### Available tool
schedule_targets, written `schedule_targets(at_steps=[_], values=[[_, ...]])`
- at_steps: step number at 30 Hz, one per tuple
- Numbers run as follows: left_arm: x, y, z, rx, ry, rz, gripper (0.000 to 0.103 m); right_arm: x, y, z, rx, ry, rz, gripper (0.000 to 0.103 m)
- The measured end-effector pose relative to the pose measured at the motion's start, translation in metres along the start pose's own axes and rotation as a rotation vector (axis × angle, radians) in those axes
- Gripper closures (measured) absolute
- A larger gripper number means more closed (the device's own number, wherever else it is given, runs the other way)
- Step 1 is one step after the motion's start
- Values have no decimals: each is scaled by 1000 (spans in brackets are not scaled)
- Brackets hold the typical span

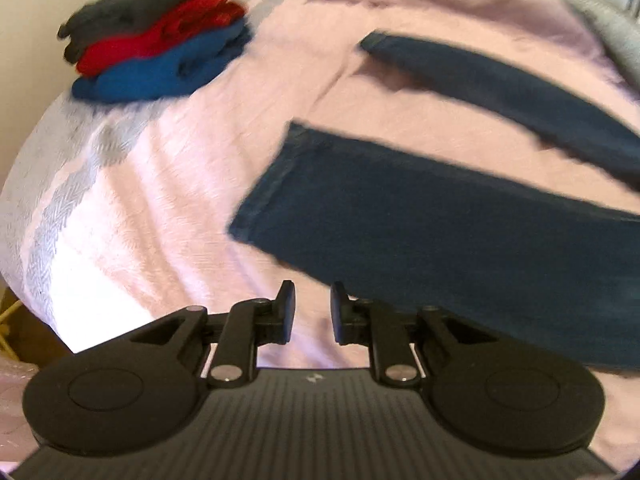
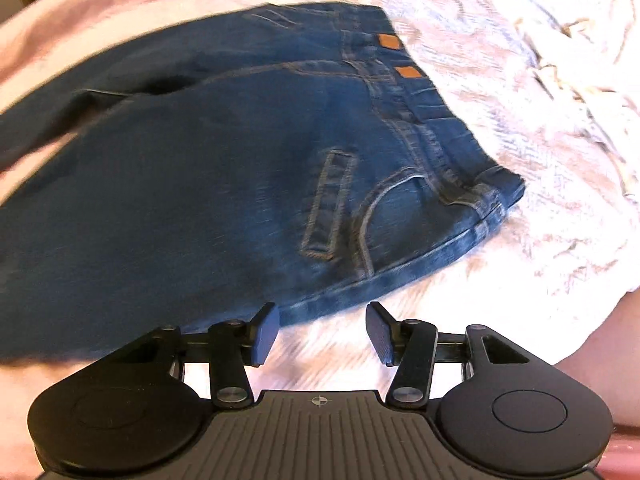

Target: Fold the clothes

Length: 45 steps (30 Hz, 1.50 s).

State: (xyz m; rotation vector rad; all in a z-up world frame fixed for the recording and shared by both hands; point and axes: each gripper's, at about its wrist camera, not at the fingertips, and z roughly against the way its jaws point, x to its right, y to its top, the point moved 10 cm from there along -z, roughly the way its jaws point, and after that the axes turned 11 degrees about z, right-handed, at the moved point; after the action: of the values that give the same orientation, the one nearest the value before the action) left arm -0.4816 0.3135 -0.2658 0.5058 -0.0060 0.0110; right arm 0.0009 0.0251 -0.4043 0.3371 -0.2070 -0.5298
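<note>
A pale pink bedspread (image 1: 168,184) covers the bed, with a stack of folded clothes (image 1: 160,44) at its far corner. Dark blue jeans (image 2: 224,168) lie spread on it, legs apart. The left tongs (image 1: 313,312) and right tongs (image 2: 322,330) hover at the jeans' near edge, both parted and empty.

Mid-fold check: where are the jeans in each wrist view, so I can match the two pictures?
Left wrist: the jeans fill the right half, two legs, hems pointing left.
Right wrist: the jeans fill the centre and left, waistband and pocket at right.
Shared landmark: the pale pink bedspread beneath them.
</note>
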Motion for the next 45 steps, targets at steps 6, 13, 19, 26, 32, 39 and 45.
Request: schedule_targets(at_steps=[6,13,19,26,32,39,45], values=[[52,-15,64,30,-107,29,78,-10,-17,45,68,123,35,51],[76,22,62,1,-222,194,67,6,0,61,114,180,-88,51],[70,102,-30,-23,-305,387,60,-13,59,13,102,204,-267,51],[62,200,-158,-26,-328,548,55,-74,110,-38,27,132,-240,51],[54,232,-242,-81,-307,656,75,-112,114,-76,-86,48,-150,51],[78,299,-164,174,-732,475,103,-119,118,-94,-153,15,-148,51],[39,272,-197,108,-583,364,91,-120,113,-97,-168,-10,-139,51]])
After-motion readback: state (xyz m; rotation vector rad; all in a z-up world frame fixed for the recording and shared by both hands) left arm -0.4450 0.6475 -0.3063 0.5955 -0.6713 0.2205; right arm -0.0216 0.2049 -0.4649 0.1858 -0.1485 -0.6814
